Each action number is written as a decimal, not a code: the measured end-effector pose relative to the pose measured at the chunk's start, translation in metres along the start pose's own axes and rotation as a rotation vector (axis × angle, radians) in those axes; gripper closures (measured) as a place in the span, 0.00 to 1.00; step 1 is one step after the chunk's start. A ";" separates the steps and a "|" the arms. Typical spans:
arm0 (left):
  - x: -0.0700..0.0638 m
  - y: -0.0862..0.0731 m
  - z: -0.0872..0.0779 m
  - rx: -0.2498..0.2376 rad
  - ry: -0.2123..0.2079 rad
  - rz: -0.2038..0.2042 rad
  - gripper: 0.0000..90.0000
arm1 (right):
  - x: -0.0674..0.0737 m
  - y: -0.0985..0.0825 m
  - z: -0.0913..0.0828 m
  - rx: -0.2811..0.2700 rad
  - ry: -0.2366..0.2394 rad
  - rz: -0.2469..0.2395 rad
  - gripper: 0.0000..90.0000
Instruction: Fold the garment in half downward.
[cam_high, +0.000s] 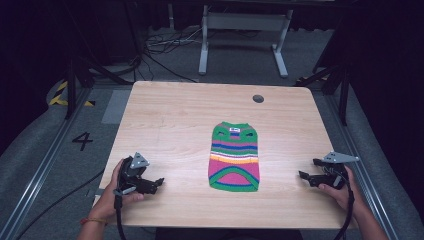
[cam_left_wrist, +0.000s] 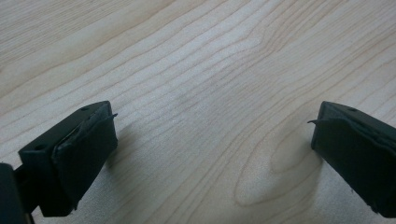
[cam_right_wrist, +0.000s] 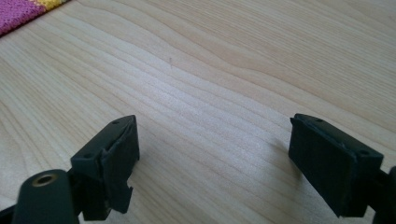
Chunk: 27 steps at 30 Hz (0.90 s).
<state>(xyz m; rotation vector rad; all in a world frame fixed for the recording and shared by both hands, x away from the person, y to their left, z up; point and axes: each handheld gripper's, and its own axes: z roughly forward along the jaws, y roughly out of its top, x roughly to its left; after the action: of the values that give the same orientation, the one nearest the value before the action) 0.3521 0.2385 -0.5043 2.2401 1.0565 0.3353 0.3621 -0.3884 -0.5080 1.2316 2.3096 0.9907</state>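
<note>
Nothing started by the look of it: striped knitted sweater (cam_high: 234, 157) lying flat and spread out mid-table, untouched, between the two tools and well apart from both. Left gripper (cam_high: 150, 184) low by the near left edge, jaws wide apart over bare wood (cam_left_wrist: 196, 84). Right gripper (cam_high: 309, 175) near the right edge, jaws likewise spread, empty; whatever handling is planned probably all still ahead.

My left gripper (cam_high: 159, 182) is a chunky black block with a grey three-cornered plate on top and a black cable trailing back past my wrist, where I've got a thin red-orange band (cam_high: 89, 220). The right gripper (cam_high: 309, 169) is the same deal: black body, grey plate, black cable. Up close, my fingers (cam_left_wrist: 79, 154) are blocky black wedges with small screw holes on top and rubbery pads fraying at the edges. There's a brass-coloured screw hole (cam_right_wrist: 45, 179) on the right one.
</note>
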 end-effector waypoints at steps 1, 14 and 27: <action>0.000 0.000 0.000 0.000 0.000 0.000 0.00 | 0.000 0.000 0.000 0.000 0.000 0.000 0.18; 0.005 -0.002 -0.002 0.002 -0.036 0.042 0.00 | 0.000 0.000 0.000 0.004 -0.005 0.005 0.16; 0.028 0.028 0.007 0.024 -0.099 0.090 0.22 | -0.007 0.025 -0.001 -0.002 0.058 -0.003 0.25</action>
<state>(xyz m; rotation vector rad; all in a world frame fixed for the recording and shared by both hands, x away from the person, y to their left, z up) 0.3904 0.2428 -0.4930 2.3052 0.9145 0.2490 0.3803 -0.3848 -0.4899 1.2142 2.3523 1.0406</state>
